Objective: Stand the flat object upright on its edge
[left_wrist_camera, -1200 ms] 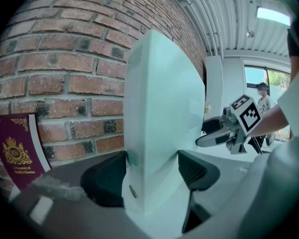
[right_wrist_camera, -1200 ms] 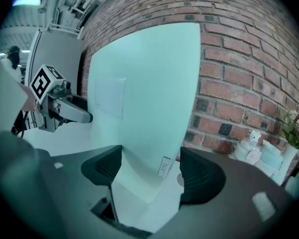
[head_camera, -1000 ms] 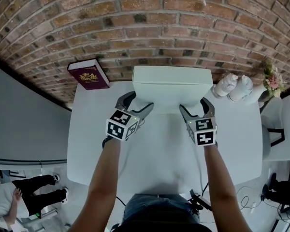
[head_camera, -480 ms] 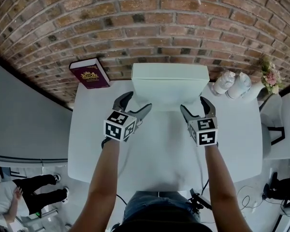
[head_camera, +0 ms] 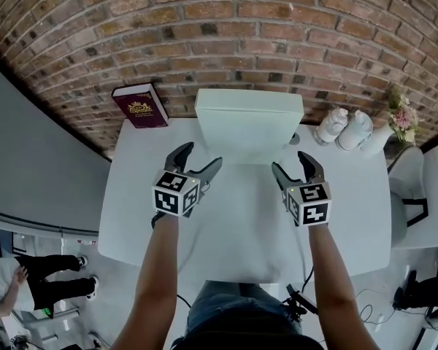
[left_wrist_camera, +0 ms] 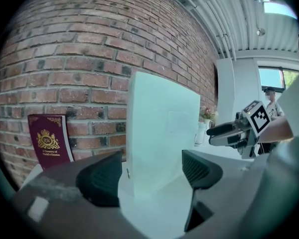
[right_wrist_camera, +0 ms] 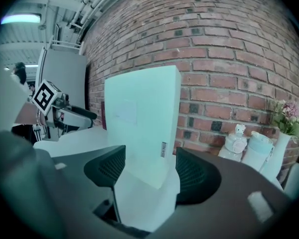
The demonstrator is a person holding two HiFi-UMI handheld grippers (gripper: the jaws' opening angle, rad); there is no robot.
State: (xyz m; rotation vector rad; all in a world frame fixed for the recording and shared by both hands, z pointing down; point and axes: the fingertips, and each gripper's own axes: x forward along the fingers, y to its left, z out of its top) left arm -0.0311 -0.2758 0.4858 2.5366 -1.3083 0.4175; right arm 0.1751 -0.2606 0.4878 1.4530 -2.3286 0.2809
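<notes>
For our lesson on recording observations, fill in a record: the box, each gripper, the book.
white box: upright on its edge on the table, by the brick wall
left gripper: open, jaws just been opening, nothing between them, clear of the box
right gripper: open, jaws just been closing slightly, nothing between them, clear of the box
maroon book: against the wall, left of the box

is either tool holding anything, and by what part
Nothing is held. The left tool has just opened its jaws, the right tool has just narrowed its own slightly; both stand open with nothing between them, short of the upright white box.
</notes>
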